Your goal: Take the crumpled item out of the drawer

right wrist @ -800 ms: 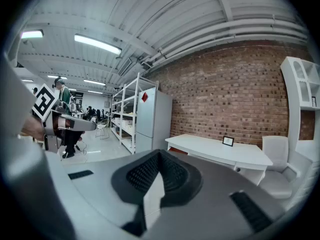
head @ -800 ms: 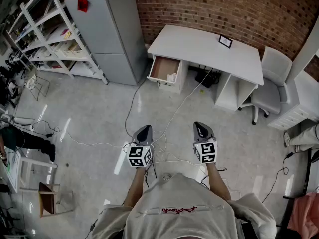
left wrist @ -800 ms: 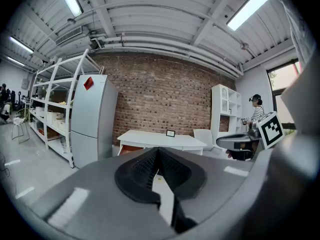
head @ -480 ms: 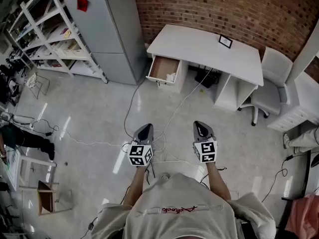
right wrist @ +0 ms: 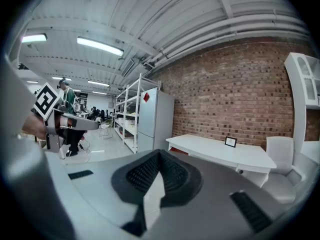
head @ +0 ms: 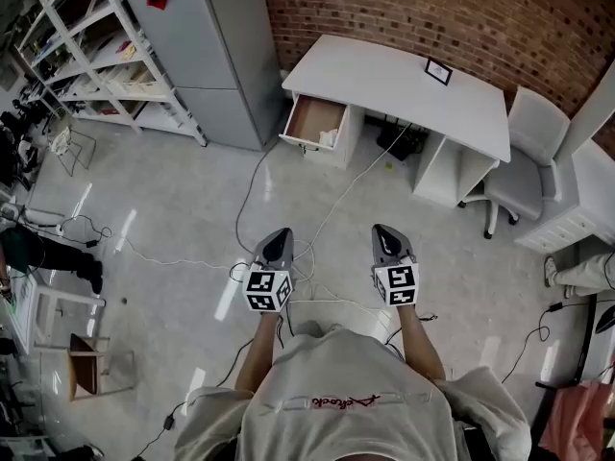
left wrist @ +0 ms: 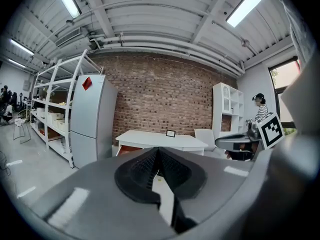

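Observation:
A white desk (head: 404,80) stands against the brick wall across the room. Its left drawer (head: 313,119) is pulled open, and a crumpled white item (head: 329,138) lies at the drawer's right side. My left gripper (head: 280,234) and right gripper (head: 382,230) are held side by side over the floor, well short of the desk, both pointing toward it. In the left gripper view the left gripper (left wrist: 157,151) has its jaws together with nothing between them. The right gripper (right wrist: 160,154) is shut and empty too, with the desk (right wrist: 220,151) ahead of it.
A grey refrigerator (head: 207,56) and white shelving (head: 86,65) stand left of the desk. A grey chair (head: 524,161) and a white cabinet (head: 581,205) are at the right. Cables (head: 288,190) trail across the floor between me and the drawer.
Desk and drawer sit slightly higher in the head view and the grippers have edged up with them. Both grippers stay shut, side by side.

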The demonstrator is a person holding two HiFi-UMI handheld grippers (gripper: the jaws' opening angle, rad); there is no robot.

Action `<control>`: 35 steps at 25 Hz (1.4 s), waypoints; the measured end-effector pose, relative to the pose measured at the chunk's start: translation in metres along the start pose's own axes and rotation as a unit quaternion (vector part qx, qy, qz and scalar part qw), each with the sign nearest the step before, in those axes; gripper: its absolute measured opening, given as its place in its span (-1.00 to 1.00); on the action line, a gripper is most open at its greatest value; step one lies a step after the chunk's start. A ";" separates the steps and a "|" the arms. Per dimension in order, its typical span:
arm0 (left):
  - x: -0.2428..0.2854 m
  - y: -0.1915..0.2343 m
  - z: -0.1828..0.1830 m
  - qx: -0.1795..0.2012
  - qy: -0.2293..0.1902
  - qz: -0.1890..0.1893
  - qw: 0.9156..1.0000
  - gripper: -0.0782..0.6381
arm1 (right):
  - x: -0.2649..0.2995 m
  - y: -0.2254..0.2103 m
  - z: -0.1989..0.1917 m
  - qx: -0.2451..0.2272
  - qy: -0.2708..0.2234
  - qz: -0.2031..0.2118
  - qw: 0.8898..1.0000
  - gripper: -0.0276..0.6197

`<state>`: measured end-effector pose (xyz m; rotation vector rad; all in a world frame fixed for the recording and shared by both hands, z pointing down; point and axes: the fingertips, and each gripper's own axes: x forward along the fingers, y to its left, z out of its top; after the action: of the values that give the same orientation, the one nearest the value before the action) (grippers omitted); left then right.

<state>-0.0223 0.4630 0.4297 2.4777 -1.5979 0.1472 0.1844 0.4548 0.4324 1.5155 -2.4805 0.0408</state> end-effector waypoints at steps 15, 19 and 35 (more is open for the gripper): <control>0.022 0.017 -0.013 -0.008 0.006 0.006 1.000 -0.76 | 0.033 -0.001 -0.014 -0.004 0.014 0.014 1.000 -0.88; 0.047 0.029 -0.012 -0.010 0.006 0.003 1.000 -0.76 | 0.057 -0.010 -0.013 -0.006 0.016 0.013 1.000 -0.88; 0.192 0.122 0.030 -0.021 0.010 -0.016 1.000 -0.76 | 0.222 -0.058 0.025 -0.015 0.030 0.015 0.999 -0.88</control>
<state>-0.0538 0.2365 0.4486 2.4612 -1.5371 0.1328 0.1337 0.2300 0.4499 1.4423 -2.4463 0.0526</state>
